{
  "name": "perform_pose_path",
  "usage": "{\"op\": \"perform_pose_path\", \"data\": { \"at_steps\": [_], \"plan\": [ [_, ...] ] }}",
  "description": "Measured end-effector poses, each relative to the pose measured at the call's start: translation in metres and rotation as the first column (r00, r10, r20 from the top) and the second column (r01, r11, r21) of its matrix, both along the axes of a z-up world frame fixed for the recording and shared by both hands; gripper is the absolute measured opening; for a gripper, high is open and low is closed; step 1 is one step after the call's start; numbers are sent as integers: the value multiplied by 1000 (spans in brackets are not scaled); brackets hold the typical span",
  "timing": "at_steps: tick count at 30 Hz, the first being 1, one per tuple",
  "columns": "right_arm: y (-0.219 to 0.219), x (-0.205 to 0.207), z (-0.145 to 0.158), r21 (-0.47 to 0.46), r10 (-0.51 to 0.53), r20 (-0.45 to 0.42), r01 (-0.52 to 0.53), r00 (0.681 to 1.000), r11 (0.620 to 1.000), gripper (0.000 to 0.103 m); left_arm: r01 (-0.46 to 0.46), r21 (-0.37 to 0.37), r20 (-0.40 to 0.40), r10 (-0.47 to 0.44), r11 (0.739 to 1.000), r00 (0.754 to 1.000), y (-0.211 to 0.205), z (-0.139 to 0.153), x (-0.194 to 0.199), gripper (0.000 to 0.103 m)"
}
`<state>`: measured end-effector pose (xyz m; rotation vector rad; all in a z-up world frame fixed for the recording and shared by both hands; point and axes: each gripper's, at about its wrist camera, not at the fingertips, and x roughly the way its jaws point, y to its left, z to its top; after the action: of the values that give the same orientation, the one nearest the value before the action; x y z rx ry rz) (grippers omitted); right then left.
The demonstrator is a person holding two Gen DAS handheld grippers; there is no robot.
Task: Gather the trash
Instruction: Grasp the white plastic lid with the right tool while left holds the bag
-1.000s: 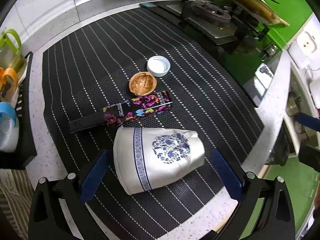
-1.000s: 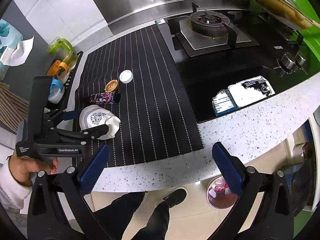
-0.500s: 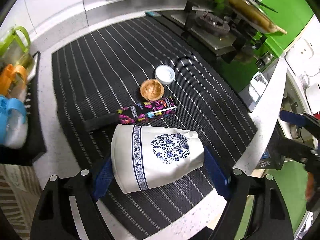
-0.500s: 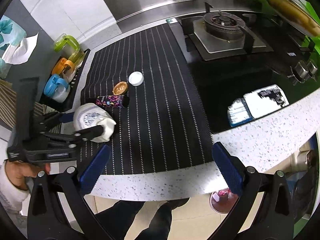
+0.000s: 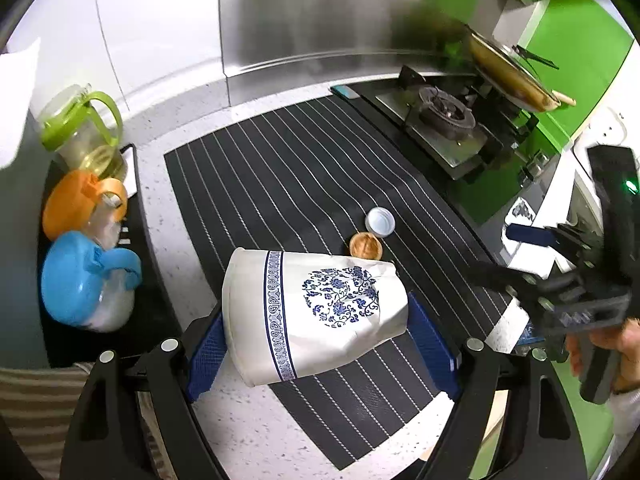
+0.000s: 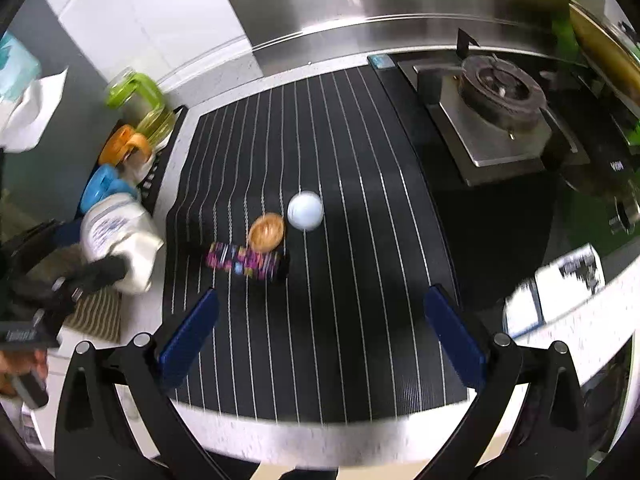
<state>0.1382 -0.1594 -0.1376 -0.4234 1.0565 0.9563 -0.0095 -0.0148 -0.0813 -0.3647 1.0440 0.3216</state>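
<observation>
Kitchen: speckled white tabletop with a black striped mat laid over it; a gas stove sits at the far right.
Left gripper: nearest to its camera; its blue fingers pinch a white bag printed with blue flowers, one pad on each side; the bag looks lifted clear of the mat, its bottom edge hanging over the bare tabletop.
Right gripper: fingers spread wide and holding nothing; it hovers above the near part of the mat, pointed toward the litter.
Trash on the mat: a colourful wrapper lies closest; just behind it, apparently touching, a brown round lid; beside that a white cap; the wrapper is hidden behind the bag in the left view.
Left edge: a black tray with three jugs, blue, orange and green, from near to far.
Risk, bag: probably thin and soft; a side squeeze may let it slip or fold shut, so it would not take the trash.
Risk, wrapper: flat on the mat; the fingers may skid over it or knock the lid and cap away; the right view is blurred, so the aim is hard to judge.
Risk, jugs: near the bag; a swing to the left could hit them.
</observation>
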Motion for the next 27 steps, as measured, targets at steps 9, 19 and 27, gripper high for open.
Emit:
{"op": "perform_pose_path", "data": {
  "at_steps": [9, 19, 27],
  "plan": [
    [63, 25, -36, -53, -93, -42, 91, 995, 994, 100, 20, -23, 1, -20, 1000, 1000, 19, -3, 4, 80],
    [86, 35, -68, -83, -176, -91, 169, 980, 982, 63, 53, -59, -7, -54, 997, 999, 31, -16, 14, 80],
    [89, 26, -68, -113, -180, -56, 172, 982, 979, 41, 75, -76, 1, -75, 994, 997, 37, -21, 19, 80]
  ]
}}
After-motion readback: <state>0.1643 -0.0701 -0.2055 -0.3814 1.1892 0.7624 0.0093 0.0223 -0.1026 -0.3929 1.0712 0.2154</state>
